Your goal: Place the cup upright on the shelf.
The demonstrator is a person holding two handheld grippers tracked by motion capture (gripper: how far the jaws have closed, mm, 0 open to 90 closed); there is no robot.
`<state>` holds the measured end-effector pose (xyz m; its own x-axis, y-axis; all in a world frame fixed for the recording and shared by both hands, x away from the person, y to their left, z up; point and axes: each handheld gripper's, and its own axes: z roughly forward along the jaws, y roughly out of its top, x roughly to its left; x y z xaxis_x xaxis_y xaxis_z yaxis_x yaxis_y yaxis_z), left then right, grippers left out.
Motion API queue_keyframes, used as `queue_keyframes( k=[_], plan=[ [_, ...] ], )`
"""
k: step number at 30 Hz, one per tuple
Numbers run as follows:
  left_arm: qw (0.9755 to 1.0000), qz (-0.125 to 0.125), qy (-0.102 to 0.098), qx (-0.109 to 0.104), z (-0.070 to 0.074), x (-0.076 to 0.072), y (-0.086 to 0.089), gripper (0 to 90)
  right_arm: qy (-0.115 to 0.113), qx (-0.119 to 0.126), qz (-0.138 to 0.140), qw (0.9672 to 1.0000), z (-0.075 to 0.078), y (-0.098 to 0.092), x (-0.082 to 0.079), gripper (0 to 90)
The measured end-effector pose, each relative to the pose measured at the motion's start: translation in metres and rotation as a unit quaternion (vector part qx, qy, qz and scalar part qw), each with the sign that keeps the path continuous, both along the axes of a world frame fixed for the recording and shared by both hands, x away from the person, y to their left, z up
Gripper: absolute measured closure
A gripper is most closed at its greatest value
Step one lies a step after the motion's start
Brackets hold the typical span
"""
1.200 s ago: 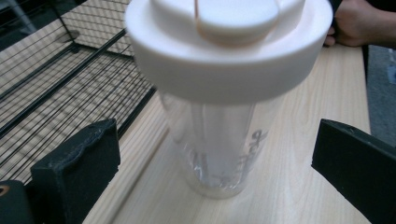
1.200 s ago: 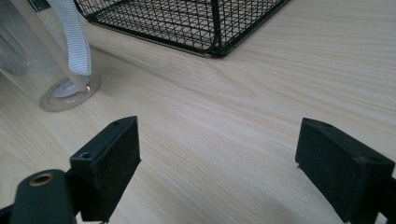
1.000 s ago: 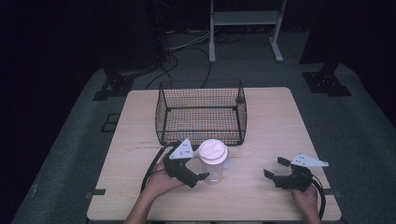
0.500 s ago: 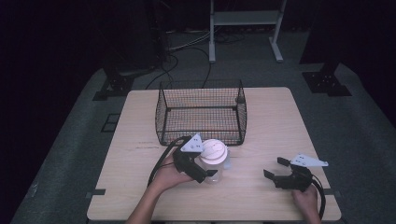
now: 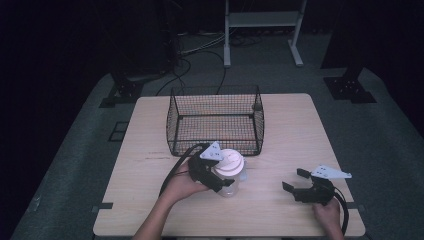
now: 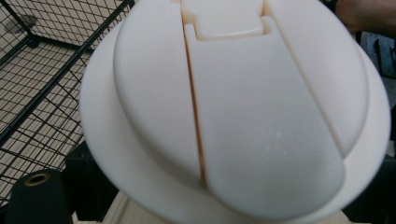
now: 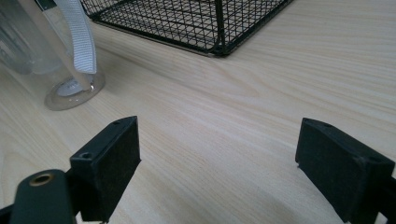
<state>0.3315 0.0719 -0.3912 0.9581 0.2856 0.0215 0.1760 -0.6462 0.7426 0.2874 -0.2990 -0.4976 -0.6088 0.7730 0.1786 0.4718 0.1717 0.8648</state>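
Left gripper (image 5: 222,182) clamped around a clear plastic bottle (image 5: 231,186) just under its white flip-top lid (image 5: 229,161), jaws having just been closing with the bottle between them; held by the left hand (image 5: 181,186) near the front middle of the light wooden table (image 5: 295,125). Seen up close from the left gripper view: lid (image 6: 238,107) cream-white, domed, with a hinged flap running across it, one black jaw pad showing beneath its lower left edge. Bottle upright on the tabletop, just in front of the black wire basket (image 5: 216,120), near its front wall but apart from it (exact gap hard to judge from above). A white strap (image 7: 81,35) hanging down the bottle's clear side, visible with the round base in the right gripper view. Right gripper (image 5: 295,181) well apart from the bottle, toward the front right corner, held low over the wood by the right hand (image 5: 330,216), jaws spread wide with nothing but bare table grain between them. Grey three-cornered plate on top of each gripper, black cable trailing back toward the person. Beyond the table: dark grey floor, cables, the legs of a white stand (image 5: 262,30).
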Motion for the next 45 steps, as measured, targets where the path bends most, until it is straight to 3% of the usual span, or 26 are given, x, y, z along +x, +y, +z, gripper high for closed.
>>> queue_keyframes(
  k=[13, 19, 45],
  plan=[
    [0.9999, -0.012, 0.011, 0.001, 0.001, 0.004, 0.000, 13.9, -0.001, 0.000, 0.000, 1.0000, 0.000, 0.000, 0.000, 12.9],
    [0.9995, -0.013, 0.025, -0.018, 0.002, 0.006, -0.002, 7.3, -0.001, -0.001, 0.000, 1.0000, 0.000, 0.000, 0.000, 12.9],
    [0.9993, -0.019, 0.026, -0.018, 0.008, 0.007, -0.012, 5.3, -0.001, -0.002, 0.000, 1.0000, 0.000, 0.000, 0.000, 12.9]
  ],
)
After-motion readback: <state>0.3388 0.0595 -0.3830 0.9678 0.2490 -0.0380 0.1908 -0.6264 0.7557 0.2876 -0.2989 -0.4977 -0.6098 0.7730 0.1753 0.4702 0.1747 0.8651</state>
